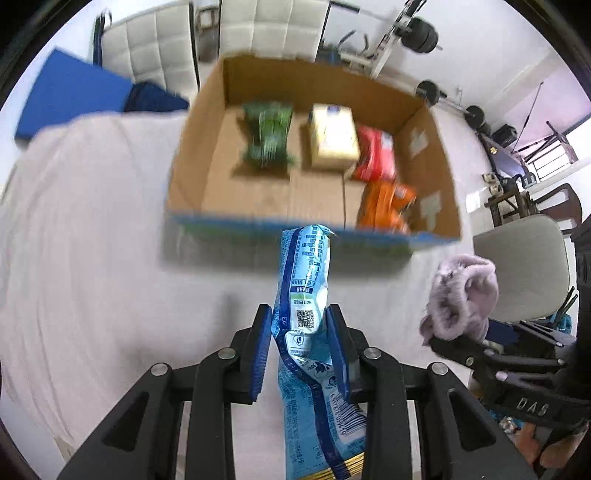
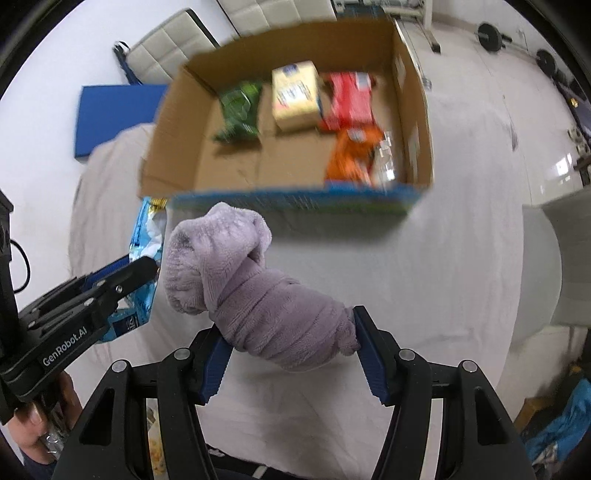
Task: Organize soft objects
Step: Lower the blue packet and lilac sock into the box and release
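Note:
My left gripper (image 1: 300, 314) is shut on a light blue snack packet (image 1: 306, 288), which stands up between its blue pads above the white cloth. My right gripper (image 2: 291, 328) is shut on a rolled lilac fleece cloth (image 2: 251, 291); the roll sticks out past the fingertips. Each gripper also shows in the other's view: the right gripper (image 1: 454, 332) with the fleece (image 1: 461, 291) at the right, the left gripper (image 2: 147, 264) with the packet (image 2: 146, 236) at the left. Ahead lies an open cardboard box (image 1: 192, 147) (image 2: 166, 122).
Inside the box lie a green packet (image 1: 267, 136), a pale yellow pack (image 1: 332, 136), a red packet (image 1: 375, 153) and an orange packet (image 1: 386, 205). A white cloth (image 1: 92, 240) covers the table. White chairs (image 1: 159, 48), a blue mat (image 1: 70, 96) and gym weights (image 1: 421, 35) stand behind.

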Demonstrator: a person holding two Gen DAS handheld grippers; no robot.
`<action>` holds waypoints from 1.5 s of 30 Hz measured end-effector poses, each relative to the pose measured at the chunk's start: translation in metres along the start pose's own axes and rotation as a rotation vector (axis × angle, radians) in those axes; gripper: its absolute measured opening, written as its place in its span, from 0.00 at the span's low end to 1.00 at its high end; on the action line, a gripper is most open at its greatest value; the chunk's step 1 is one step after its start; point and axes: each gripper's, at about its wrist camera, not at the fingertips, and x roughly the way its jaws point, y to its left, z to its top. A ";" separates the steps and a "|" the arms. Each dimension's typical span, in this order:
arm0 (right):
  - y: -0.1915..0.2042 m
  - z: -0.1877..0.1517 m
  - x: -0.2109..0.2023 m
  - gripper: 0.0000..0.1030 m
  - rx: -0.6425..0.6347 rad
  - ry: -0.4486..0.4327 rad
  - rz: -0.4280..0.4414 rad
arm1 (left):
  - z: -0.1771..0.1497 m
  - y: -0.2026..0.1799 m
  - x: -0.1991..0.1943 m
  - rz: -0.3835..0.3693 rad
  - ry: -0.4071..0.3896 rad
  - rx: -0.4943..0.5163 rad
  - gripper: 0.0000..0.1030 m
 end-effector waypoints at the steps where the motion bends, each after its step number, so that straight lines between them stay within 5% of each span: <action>1: 0.009 0.007 -0.006 0.62 -0.009 -0.012 -0.006 | 0.008 -0.003 -0.007 0.007 -0.014 0.011 0.26; 8: 0.036 0.061 -0.017 0.62 -0.049 -0.062 -0.029 | 0.064 -0.009 -0.022 0.074 -0.083 0.064 0.26; 17: 0.041 0.118 0.019 0.63 -0.062 -0.028 -0.097 | 0.113 0.001 0.013 0.105 -0.020 0.062 0.26; 35: 0.028 0.149 0.109 0.64 -0.039 0.098 -0.149 | 0.127 0.024 0.084 0.142 0.126 0.032 0.27; 45: 0.015 0.149 0.127 0.74 -0.006 0.138 -0.179 | 0.118 0.027 0.106 0.197 0.207 0.025 0.31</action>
